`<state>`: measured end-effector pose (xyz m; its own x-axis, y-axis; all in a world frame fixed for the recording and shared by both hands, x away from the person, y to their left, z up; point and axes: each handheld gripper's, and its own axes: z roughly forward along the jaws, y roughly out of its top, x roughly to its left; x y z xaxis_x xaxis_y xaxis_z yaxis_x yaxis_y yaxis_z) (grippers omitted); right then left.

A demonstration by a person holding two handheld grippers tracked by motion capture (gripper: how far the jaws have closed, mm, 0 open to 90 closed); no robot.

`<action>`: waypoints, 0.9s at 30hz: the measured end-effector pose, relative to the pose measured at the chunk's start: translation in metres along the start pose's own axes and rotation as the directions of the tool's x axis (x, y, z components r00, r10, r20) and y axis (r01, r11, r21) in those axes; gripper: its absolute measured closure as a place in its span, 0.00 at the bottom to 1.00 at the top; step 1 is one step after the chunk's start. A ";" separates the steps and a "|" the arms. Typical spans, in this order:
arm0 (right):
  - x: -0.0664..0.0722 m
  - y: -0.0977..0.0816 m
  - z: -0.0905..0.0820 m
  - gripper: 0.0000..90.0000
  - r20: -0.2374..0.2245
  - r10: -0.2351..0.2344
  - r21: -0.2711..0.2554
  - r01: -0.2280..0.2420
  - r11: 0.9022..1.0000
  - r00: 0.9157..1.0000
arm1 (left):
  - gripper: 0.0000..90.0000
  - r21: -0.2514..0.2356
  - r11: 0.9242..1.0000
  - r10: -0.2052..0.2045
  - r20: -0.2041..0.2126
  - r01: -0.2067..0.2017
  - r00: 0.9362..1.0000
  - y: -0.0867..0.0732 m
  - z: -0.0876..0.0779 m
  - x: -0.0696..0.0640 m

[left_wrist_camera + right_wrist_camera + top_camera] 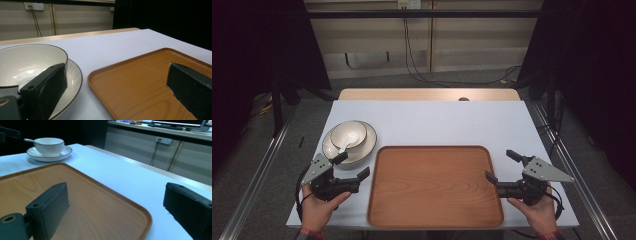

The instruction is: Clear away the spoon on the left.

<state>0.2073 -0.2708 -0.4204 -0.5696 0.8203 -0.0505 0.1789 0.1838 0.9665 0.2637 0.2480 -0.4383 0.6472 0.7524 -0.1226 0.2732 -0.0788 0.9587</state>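
Observation:
A wooden tray (434, 185) lies in the middle of the white table (427, 120), nothing on it. To its upper left a cream bowl (348, 134) sits on a matching plate (362, 150), with a spoon (343, 148) resting in the bowl. My left gripper (351, 166) hovers open just below the plate, one jaw over its rim, the other by the tray's left edge. In the left gripper view the bowl (30, 63) and tray (150, 82) lie between the wide jaws. My right gripper (502, 165) stands open over the tray's right edge. The bowl (50, 145) appears far off in the right gripper view.
A wooden table edge (427, 94) runs behind the white top. Cables (422, 75) hang down the back wall onto the floor. Metal rails (257, 175) flank the table on both sides.

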 end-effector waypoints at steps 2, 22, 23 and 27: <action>-0.001 0.000 0.000 0.07 -0.010 -0.006 0.015 0.006 1.000 1.000 | 0.03 0.006 1.000 0.000 -0.001 0.000 1.000 0.000 0.000 0.000; 0.002 -0.003 0.003 0.06 -0.037 -0.024 0.017 0.024 1.000 0.999 | 0.03 0.033 0.999 -0.027 -0.085 0.030 0.996 -0.004 0.001 0.015; 0.002 -0.003 0.003 0.06 -0.036 -0.022 0.020 0.023 1.000 0.999 | 0.03 0.030 0.999 -0.030 -0.086 0.033 0.996 -0.004 0.002 0.017; 0.002 -0.003 0.004 0.06 -0.048 -0.021 0.011 0.022 1.000 0.999 | 0.04 0.038 0.998 -0.037 -0.116 0.042 0.993 -0.006 0.003 0.022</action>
<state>0.2089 -0.2675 -0.4240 -0.6111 0.7893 -0.0588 0.1755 0.2076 0.9623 0.2786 0.2636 -0.4470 0.5500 0.8254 -0.1274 0.3267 -0.0723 0.9424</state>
